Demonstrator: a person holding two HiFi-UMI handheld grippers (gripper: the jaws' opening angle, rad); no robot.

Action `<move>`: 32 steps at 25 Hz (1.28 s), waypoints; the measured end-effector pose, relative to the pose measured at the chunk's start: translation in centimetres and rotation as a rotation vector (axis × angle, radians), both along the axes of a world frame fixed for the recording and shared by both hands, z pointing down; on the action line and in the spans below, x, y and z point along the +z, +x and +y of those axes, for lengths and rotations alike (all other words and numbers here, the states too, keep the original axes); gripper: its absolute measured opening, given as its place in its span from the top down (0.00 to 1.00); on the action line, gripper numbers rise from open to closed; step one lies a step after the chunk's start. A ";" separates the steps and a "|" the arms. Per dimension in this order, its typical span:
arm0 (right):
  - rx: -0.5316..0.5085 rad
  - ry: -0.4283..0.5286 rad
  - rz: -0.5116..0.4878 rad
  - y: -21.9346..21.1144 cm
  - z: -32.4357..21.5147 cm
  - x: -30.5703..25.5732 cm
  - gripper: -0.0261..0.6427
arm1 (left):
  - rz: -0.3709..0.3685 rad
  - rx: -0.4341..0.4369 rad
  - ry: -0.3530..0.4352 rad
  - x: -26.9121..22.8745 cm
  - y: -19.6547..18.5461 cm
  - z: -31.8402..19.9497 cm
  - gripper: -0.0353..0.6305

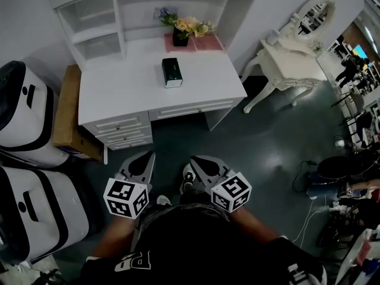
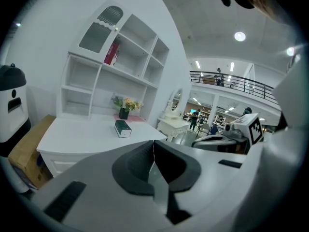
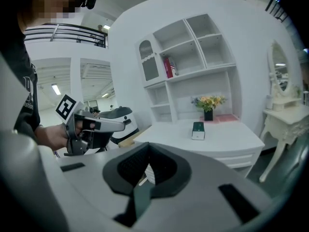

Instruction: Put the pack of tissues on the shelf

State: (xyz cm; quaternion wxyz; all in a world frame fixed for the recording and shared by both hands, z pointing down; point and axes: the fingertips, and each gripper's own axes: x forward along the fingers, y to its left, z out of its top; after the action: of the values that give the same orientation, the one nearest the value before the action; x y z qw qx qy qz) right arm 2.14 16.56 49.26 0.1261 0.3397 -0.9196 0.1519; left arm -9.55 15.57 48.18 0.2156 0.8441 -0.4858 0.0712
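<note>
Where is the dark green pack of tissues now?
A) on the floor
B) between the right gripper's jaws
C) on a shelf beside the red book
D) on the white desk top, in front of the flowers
D: the pack of tissues lies on the desk, in front of the flowers.

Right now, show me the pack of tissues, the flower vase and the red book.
pack of tissues (image 1: 172, 71), head view, its dark green top.
flower vase (image 1: 180, 39), head view, the black pot.
red book (image 3: 168, 67), right gripper view, its spine.
</note>
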 end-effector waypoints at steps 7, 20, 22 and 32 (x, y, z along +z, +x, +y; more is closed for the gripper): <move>-0.026 0.000 -0.011 0.0 -2.8 0.8 0.95 | -0.001 -0.027 -0.013 0.9 0.2 -2.2 0.92; -0.046 -0.009 -0.045 0.8 -14.4 1.0 0.95 | -0.056 -0.059 -0.030 0.3 1.0 -12.1 0.92; -0.046 -0.008 -0.044 1.3 -16.3 1.1 0.95 | -0.062 -0.056 -0.027 0.1 1.5 -14.0 0.92; -0.076 -0.001 -0.053 3.5 -23.6 1.6 0.95 | -0.077 -0.073 -0.011 -0.1 4.5 -21.5 0.92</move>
State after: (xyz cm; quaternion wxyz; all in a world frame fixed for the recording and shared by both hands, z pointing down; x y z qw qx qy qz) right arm 5.63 -7.00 50.90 0.1073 0.3004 -0.9347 0.1566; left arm -5.09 -5.95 48.10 0.2038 0.8213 -0.5237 0.0984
